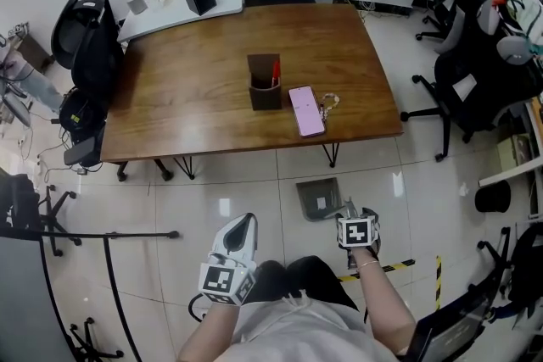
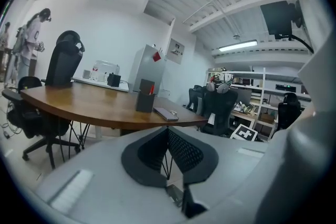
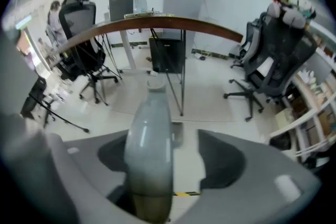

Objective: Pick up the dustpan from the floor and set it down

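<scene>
The grey dustpan (image 1: 318, 199) lies flat on the white tiled floor just in front of the table, its handle pointing towards me. My right gripper (image 1: 350, 211) points steeply down at that handle. In the right gripper view the pale grey handle (image 3: 149, 149) stands between the jaws of the right gripper (image 3: 173, 136), resting against the left jaw, with a clear gap to the right one; the jaws are open. My left gripper (image 1: 246, 221) hangs to the left of the dustpan, well apart from it. In its own view the left gripper (image 2: 168, 131) has its pads meeting at the tips, with nothing between them.
A wooden table (image 1: 195, 89) carries a dark pen holder (image 1: 265, 82), a pink phone (image 1: 306, 110) and keys (image 1: 329, 102). Black office chairs (image 1: 475, 72) stand on the right, another chair (image 1: 85, 47) on the left. A black stand's legs (image 1: 110, 235) spread left; striped tape (image 1: 399, 267) marks the floor.
</scene>
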Available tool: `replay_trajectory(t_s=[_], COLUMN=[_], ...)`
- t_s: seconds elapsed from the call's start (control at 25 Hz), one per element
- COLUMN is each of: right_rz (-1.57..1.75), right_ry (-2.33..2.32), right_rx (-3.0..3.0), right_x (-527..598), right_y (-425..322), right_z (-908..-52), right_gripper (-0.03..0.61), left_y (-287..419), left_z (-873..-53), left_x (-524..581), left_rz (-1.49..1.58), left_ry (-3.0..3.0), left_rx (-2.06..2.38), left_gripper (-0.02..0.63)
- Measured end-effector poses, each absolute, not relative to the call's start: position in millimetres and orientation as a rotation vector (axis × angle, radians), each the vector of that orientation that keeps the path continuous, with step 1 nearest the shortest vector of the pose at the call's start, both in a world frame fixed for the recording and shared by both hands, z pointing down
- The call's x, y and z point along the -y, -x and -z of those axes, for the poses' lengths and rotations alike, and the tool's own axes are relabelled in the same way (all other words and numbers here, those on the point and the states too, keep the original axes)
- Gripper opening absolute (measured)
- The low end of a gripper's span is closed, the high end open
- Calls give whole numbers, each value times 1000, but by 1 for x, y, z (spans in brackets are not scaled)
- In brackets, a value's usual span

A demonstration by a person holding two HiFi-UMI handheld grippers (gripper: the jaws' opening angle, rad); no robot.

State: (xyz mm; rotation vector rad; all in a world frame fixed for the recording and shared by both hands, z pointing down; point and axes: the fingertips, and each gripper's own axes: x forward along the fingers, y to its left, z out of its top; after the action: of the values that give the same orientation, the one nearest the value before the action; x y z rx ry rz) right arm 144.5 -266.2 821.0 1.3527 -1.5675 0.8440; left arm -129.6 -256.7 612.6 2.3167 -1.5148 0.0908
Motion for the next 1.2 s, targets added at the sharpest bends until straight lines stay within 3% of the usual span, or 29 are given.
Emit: replay_trajectory(t_s=[0.04, 0.16, 0.56, 0.64, 0.68, 0.8, 0.84, 1.2], right_rz=[-900, -946, -829, -824, -787, -637, -621, -551], right_ry=[-1334, -1265, -1303, -1352, -1386, -1461, -1459, -1227], right_rx=[1578, 1583, 1764, 1796, 1815, 1900, 1937, 2377], right_x=[264, 255, 236, 234, 233, 223, 216, 95], right_y=[-145, -144, -152, -158, -161, -162, -157, -56], right_z=[-821, -819, -728, -701, -686, -637, -624, -524], right_gripper=[435, 583, 576, 513, 421, 42, 2, 2], left_y=[128, 127, 131, 132, 133, 132, 132, 130], left_z=[-610, -602, -535, -526, -523, -515, -511, -479], left_x=[257, 255, 221, 209, 204, 182, 174, 73], left_rz=[-92, -100, -79, -71, -66, -34, -24, 21], left_ry=[-2316, -2295, -2260, -2254, -2253, -2244, -2247, -2381], left_rx=[1509, 1499, 1566, 1593, 1602, 1608, 1606, 1521], left_gripper=[14, 14, 14, 14, 14, 14, 14, 14])
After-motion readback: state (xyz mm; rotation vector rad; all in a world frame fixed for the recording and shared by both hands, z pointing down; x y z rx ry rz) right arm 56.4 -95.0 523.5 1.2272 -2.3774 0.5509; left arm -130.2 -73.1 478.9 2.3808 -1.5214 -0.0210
